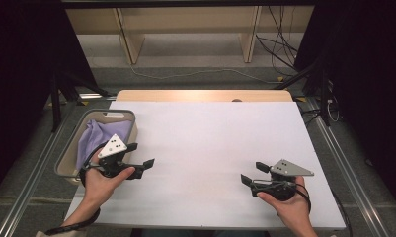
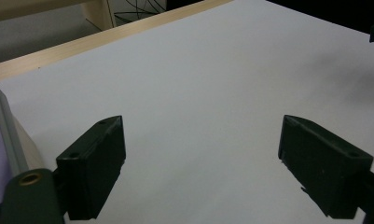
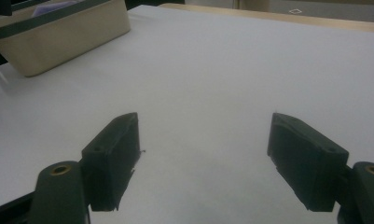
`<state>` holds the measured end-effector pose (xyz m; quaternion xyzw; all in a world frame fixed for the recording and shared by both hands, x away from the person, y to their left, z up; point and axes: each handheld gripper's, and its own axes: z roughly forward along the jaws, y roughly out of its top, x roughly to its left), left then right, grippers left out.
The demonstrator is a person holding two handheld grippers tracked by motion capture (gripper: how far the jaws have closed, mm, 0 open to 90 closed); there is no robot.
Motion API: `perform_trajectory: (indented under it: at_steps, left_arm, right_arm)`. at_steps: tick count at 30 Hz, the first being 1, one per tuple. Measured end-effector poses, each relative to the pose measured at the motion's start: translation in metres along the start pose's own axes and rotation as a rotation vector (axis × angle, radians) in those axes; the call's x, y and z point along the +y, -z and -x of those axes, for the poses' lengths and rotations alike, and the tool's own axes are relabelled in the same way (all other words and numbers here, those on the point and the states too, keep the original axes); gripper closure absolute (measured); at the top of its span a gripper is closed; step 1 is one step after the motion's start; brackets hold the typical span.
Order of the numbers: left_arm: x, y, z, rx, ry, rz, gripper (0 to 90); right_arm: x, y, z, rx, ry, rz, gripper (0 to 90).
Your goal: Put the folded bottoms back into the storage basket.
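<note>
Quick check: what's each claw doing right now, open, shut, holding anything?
Left claw: open, holding nothing, beside the bin with the purple cloth.
Right claw: open, holding nothing, over the white table.

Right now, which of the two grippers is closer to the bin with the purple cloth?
The left gripper. It sits right beside the bin holding the purple cloth at the table's left edge; the right gripper is far across the white table.
</note>
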<state>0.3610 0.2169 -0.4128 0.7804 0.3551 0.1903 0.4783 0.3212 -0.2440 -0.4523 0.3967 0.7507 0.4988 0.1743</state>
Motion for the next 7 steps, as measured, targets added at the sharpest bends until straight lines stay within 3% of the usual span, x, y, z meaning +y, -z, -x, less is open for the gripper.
perform_trajectory:
  at_steps: [7]
  left_arm:
    - [0.0002, -0.0020, 0.0018, -0.007, 0.002, 0.002, 14.9]
  right_arm:
    - [-0.0003, -0.0003, 0.0007, -0.003, -0.001, -0.001, 25.5]
